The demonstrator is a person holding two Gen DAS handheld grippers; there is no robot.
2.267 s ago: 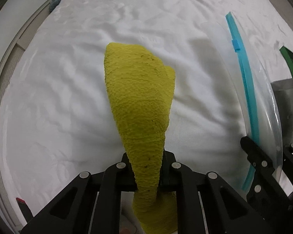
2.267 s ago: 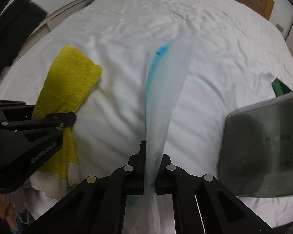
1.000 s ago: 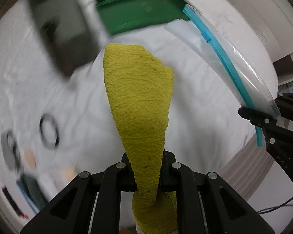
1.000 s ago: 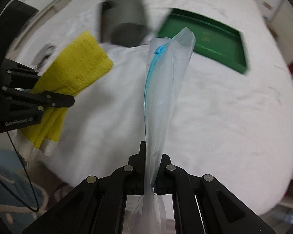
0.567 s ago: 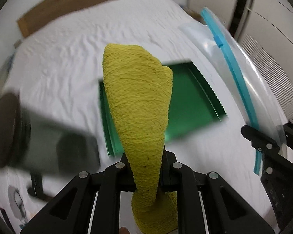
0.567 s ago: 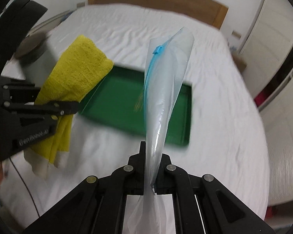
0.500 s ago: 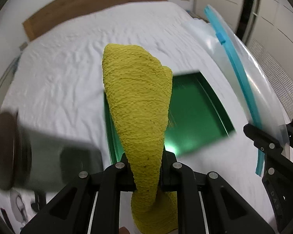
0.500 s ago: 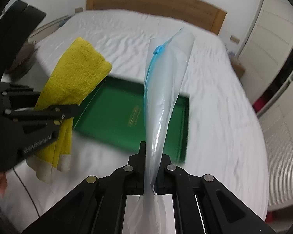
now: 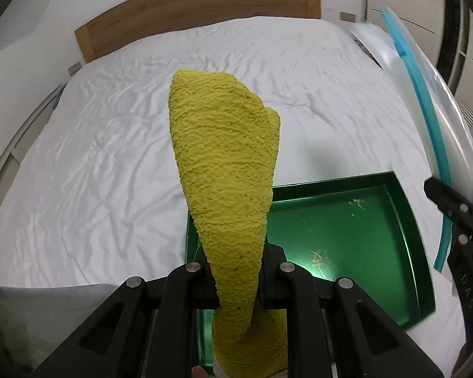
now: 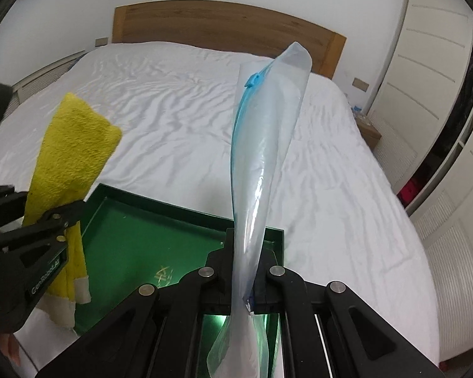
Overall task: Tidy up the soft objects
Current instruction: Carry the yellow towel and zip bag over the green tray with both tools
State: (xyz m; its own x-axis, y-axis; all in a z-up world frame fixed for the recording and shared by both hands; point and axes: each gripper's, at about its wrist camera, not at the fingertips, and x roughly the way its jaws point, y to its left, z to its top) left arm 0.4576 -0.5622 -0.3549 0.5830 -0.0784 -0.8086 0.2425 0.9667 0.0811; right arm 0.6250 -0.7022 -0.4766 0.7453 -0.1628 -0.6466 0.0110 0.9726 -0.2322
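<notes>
The lower end of the yellow towel (image 9: 224, 170) drops behind our left gripper (image 9: 236, 280) and is cut off at the frame's bottom edge, so we cannot see how far it hangs; the right wrist view shows a pale border along its hem. We cannot make out the pale mark on the floor of the green tray (image 9: 347, 239). The towel is a nubbly, folded strip that stands up from the jaws, which are clamped tight on it above the tray's left edge. To the right, our right gripper (image 10: 244, 280) pinches a clear zip bag (image 10: 265, 145) with a blue seal strip and slider; the bag is empty, rises upright and is slightly twisted. Its bottom end is cut off too. Both grippers tilt downward over the tray, which lies on the white bed (image 10: 160, 116) near its foot.
</notes>
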